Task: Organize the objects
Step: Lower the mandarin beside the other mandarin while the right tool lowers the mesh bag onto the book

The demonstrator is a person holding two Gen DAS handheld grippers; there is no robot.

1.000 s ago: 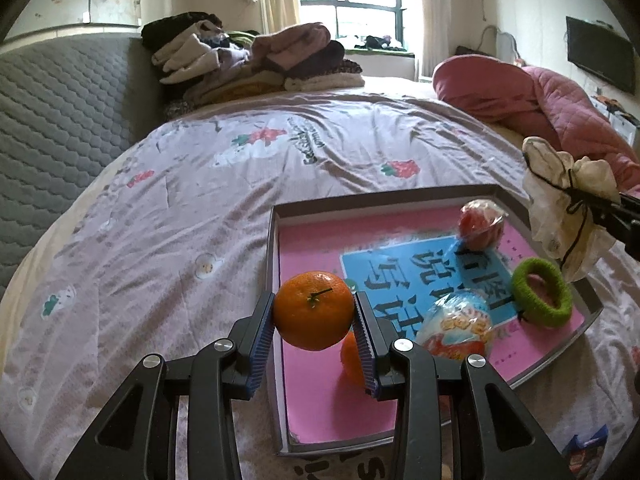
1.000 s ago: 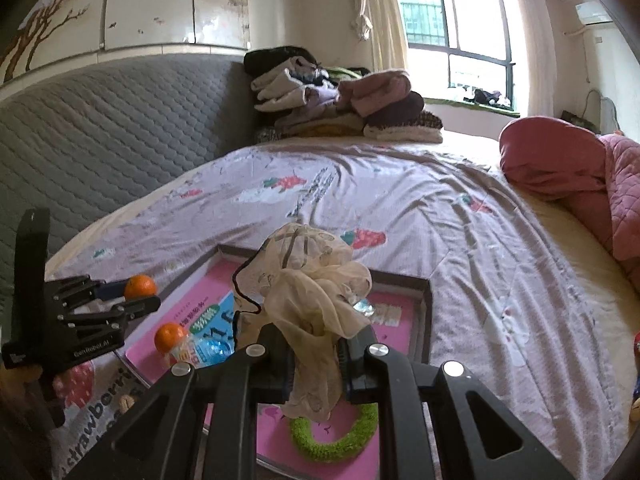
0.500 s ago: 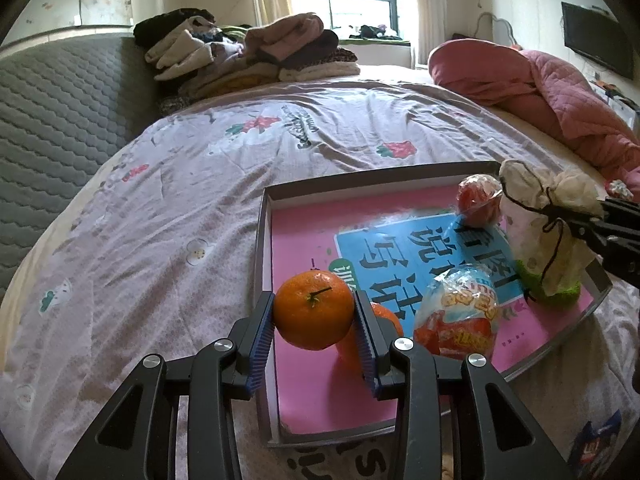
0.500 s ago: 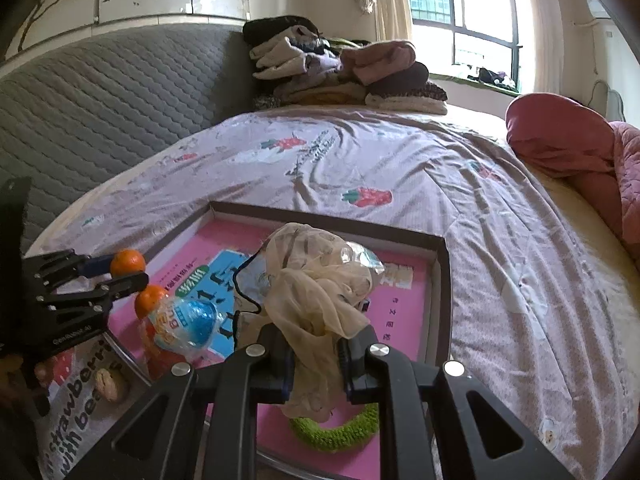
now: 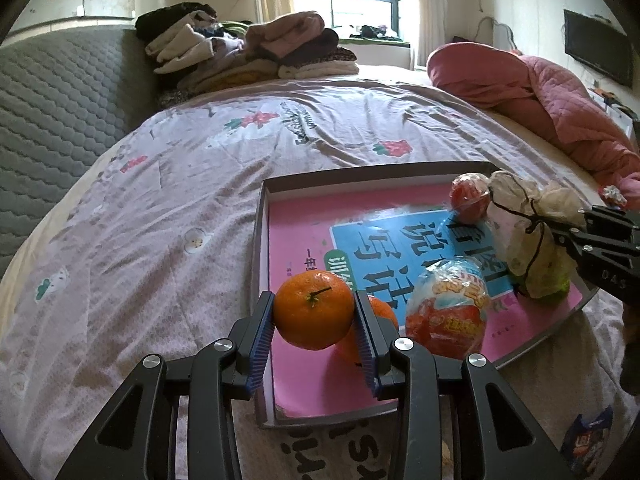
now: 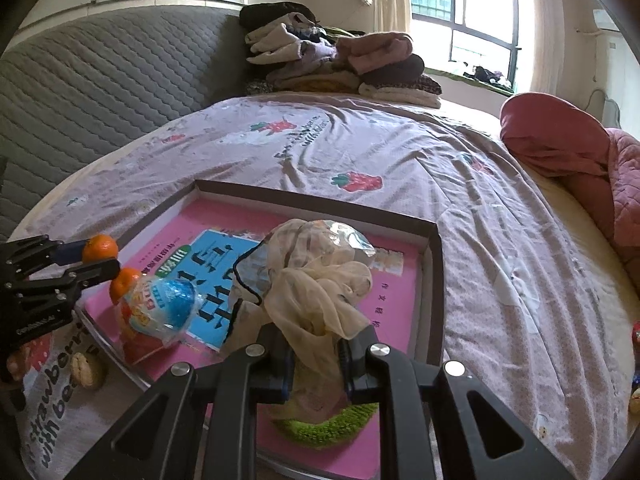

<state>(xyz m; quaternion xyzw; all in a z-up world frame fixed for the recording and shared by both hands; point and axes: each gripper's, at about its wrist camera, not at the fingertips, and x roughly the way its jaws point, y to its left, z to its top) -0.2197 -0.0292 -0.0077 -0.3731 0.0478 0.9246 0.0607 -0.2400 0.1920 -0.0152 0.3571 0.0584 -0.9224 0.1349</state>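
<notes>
Your left gripper point(image 5: 314, 316) is clamped on an orange point(image 5: 313, 309), held over the tray's point(image 5: 259, 240) left edge near its front corner; a second orange point(image 5: 382, 312) lies just behind it. Your right gripper point(image 6: 316, 354) pinches a cream cloth pouch point(image 6: 320, 276) above the green ring point(image 6: 328, 428) at the tray's front right. A foil-wrapped egg point(image 5: 446, 312) lies in the tray between both grippers.

A tray point(image 5: 258, 248) lies on the bed point(image 5: 168, 216). The left tongs point(image 5: 314, 316) hold a tangerine point(image 5: 314, 310) above the tray's near-left corner; a second tangerine point(image 5: 382, 312) sits in the tray just behind it, with a wrapped egg point(image 5: 448, 308) to its right. The right tongs point(image 6: 316, 354) hold a cloth bundle point(image 6: 320, 276) over a knitted ring point(image 6: 332, 426) at the tray's right side. A clothes pile point(image 5: 240, 52) lies at the bed's far end
</notes>
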